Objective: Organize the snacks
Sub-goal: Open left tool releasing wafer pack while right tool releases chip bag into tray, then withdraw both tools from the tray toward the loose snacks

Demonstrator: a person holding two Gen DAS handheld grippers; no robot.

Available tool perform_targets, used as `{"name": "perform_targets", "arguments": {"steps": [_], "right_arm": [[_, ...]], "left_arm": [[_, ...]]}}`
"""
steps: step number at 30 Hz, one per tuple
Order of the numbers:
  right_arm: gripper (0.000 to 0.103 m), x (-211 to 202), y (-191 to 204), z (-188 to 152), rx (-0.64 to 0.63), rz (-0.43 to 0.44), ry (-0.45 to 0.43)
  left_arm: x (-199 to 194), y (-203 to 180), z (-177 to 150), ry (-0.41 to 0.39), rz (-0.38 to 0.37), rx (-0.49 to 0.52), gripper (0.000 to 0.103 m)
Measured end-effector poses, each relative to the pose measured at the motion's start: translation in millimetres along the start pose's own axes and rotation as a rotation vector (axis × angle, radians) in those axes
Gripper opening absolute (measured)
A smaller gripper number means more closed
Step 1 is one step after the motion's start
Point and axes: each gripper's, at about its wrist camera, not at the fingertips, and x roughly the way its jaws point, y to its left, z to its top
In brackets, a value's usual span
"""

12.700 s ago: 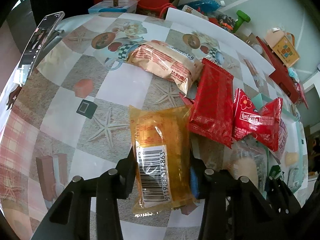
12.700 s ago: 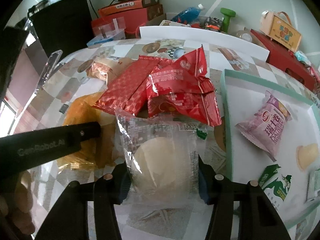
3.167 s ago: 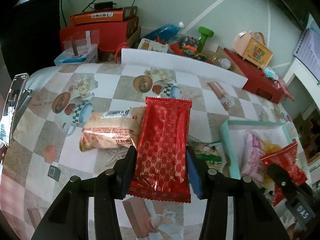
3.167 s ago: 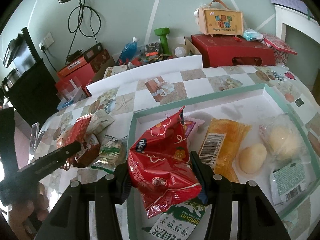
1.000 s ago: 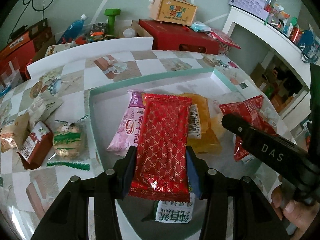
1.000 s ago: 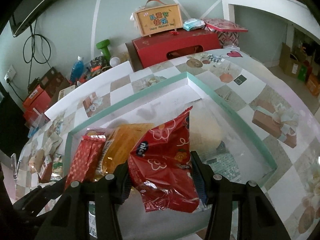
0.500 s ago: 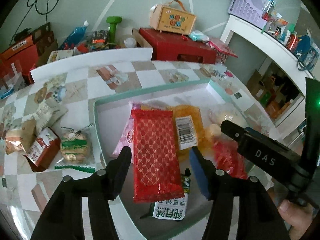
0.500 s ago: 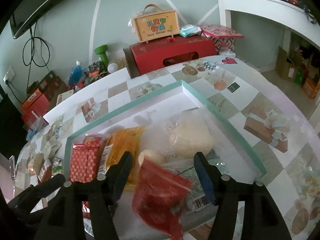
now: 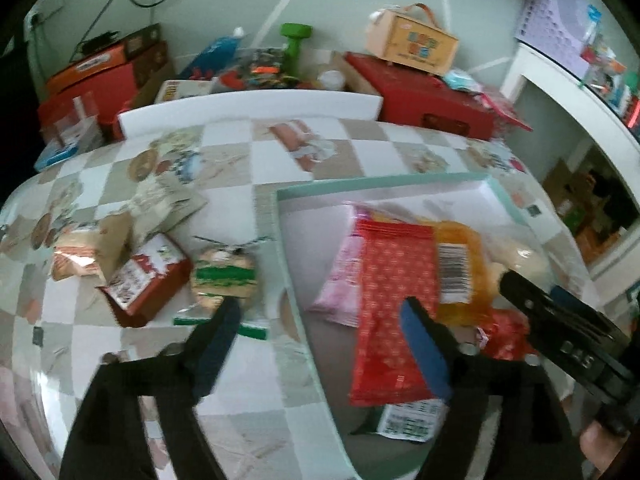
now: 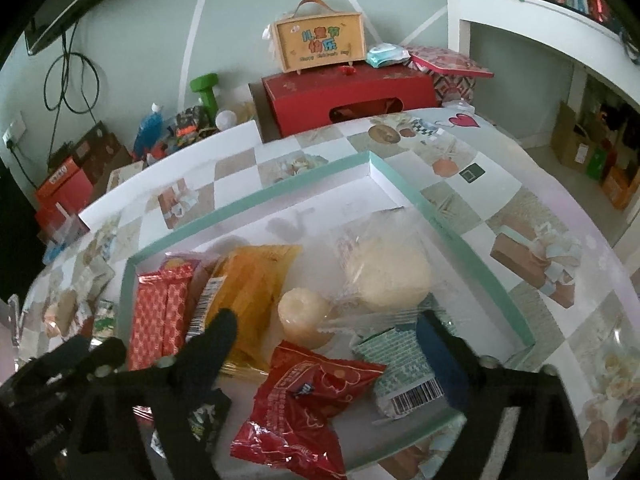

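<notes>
A white tray with a mint-green rim (image 9: pixel 280 236) (image 10: pixel 476 256) lies on the patterned table. In it lie a long red patterned pack (image 9: pixel 394 308) (image 10: pixel 160 312), an orange pack (image 9: pixel 460 268) (image 10: pixel 248 288), a pink pack (image 9: pixel 340 280), pale buns in clear wrap (image 10: pixel 386 276) and a red crinkled bag (image 10: pixel 308 404) (image 9: pixel 506 334). My left gripper (image 9: pixel 320 320) is open and empty above the tray's left rim. My right gripper (image 10: pixel 328 328) is open and empty above the red bag. Outside the tray lie a green-banded snack (image 9: pixel 224 276), a small red pack (image 9: pixel 148 276) and a tan pack (image 9: pixel 80 252).
Red boxes (image 10: pixel 352 92), a wooden-look gift box (image 10: pixel 320 44), a green dumbbell (image 10: pixel 206 88) and a blue bottle (image 10: pixel 146 128) crowd the far side behind a white board (image 9: pixel 248 108). A white shelf unit (image 10: pixel 560 32) stands at the right.
Both grippers have opened and let go: the long red pack and the red bag now lie in the tray. The left gripper has swung left, over the tray's left rim.
</notes>
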Motion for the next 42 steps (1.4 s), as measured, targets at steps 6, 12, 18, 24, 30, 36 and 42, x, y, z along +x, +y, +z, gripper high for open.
{"name": "perform_targets", "arguments": {"steps": [6, 12, 18, 24, 30, 36, 42], "right_arm": [[0.103, 3, -1, -1, -0.002, -0.017, 0.005], [0.103, 2, 1, -1, -0.016, -0.024, -0.011], [0.103, 3, 3, -1, -0.030, -0.021, -0.011], [0.103, 2, 7, -1, -0.047, -0.038, -0.011], [0.103, -5, 14, 1, -0.045, -0.029, -0.041], [0.103, -15, 31, 4, -0.038, 0.045, -0.081], [0.103, -14, 54, 1, -0.075, 0.073, -0.081]], "left_arm": [[1, 10, -2, -0.020, 0.046, -0.032, 0.103], [2, 10, -3, -0.028, 0.062, -0.032, 0.103], [2, 12, -4, -0.025, 0.071, -0.033, 0.103], [-2, 18, -2, -0.031, 0.047, -0.057, 0.103], [-9, 31, 0, -0.027, 0.066, -0.058, 0.103], [-20, 65, 3, -0.028, 0.114, -0.115, 0.103], [-32, 112, 1, -0.043, 0.152, -0.217, 0.103]]}}
